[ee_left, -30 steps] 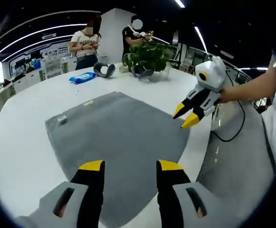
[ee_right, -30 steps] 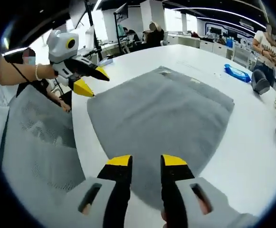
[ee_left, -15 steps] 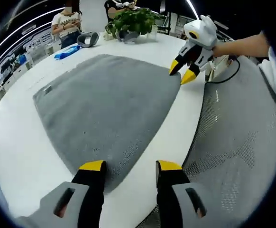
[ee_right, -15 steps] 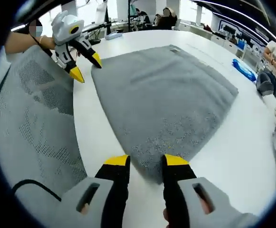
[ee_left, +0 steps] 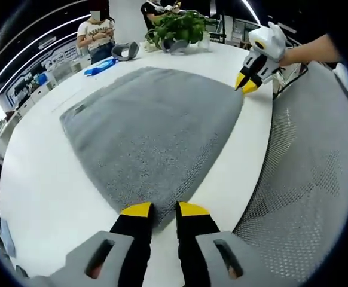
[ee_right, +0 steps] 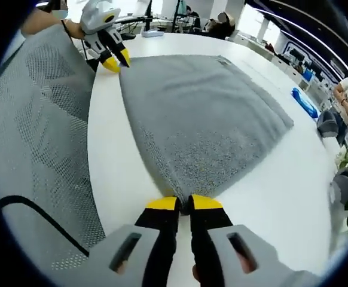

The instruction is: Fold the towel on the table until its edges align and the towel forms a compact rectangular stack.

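Note:
A grey towel [ee_left: 150, 119] lies spread flat on the white table [ee_left: 36, 179]. My left gripper [ee_left: 164, 209] has its yellow-tipped jaws drawn in on the towel's near corner, at the table's edge. In the right gripper view, the same towel [ee_right: 192, 107] runs away from my right gripper [ee_right: 184, 202], whose jaws are shut on the other near corner. Each gripper shows in the other's view at the opposite corner: the right gripper [ee_left: 246, 84] at the upper right, and the left gripper [ee_right: 115, 61] at the upper left, each held by a hand.
A grey mesh chair back [ee_left: 299, 179] [ee_right: 36, 119] stands against the table's near edge, with a black cable [ee_right: 30, 209] over it. Across the table are a potted plant [ee_left: 183, 27], a blue packet [ee_left: 99, 67] [ee_right: 305, 103] and a grey curved object [ee_left: 126, 51]. People stand behind.
Both grippers' jaws have closed in from wide open onto the towel's two near corners. Both cameras have dropped closer to the table edge.

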Motion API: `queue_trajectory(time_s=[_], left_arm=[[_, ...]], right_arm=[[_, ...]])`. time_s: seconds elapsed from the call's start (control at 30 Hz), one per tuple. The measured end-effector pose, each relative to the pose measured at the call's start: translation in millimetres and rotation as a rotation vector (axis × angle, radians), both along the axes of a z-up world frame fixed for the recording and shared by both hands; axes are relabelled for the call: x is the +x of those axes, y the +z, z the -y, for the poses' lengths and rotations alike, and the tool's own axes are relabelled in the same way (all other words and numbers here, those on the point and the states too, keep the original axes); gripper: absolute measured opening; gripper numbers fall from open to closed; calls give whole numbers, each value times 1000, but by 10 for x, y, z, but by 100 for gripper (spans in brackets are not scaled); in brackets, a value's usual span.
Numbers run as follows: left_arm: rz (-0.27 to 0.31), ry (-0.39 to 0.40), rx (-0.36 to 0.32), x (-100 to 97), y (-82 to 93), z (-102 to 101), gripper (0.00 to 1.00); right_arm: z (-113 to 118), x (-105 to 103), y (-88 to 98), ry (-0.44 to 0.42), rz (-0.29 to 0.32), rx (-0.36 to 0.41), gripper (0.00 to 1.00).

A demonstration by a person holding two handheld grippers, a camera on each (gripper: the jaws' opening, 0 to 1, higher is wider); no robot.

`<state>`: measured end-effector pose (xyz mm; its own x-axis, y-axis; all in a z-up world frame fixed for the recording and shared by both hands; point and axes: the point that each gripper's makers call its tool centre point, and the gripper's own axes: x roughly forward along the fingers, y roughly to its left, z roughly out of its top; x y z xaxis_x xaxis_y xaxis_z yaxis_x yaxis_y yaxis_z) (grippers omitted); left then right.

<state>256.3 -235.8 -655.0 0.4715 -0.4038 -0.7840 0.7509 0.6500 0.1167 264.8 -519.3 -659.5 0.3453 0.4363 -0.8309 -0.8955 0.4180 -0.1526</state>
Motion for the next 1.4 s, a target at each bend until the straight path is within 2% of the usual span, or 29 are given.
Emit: queue_trajectory(time_s=[0.1, 0.17, 0.3, 0.37, 0.67, 0.8, 1.1, 1.4], left_arm=[[-15, -5, 20, 0, 3, -4, 9], [-23, -28, 56, -19, 17, -16, 5], [-31, -27, 76, -57, 164, -1, 3], [-6, -20, 66, -53, 282, 10, 3], [1, 62, 5, -105, 680, -6, 3], [5, 81, 1, -149, 822, 0, 3], [79, 77, 12, -216, 1170, 22, 3], [70, 113, -12, -237, 1425, 2, 3]], right_arm=[[-13, 9, 2, -18, -25, -8, 2], [-8, -1, 23, -15, -41, -9, 1], [-12, -4, 166, -27, -57, -2, 0], [-6, -4, 264, -32, -45, 3, 0], [-14, -51, 657, -78, -29, 73, 0], [-24, -81, 819, -95, -14, 94, 0], [-3, -109, 1115, -133, 25, 126, 0], [-16, -148, 1325, -133, 43, 133, 0]])
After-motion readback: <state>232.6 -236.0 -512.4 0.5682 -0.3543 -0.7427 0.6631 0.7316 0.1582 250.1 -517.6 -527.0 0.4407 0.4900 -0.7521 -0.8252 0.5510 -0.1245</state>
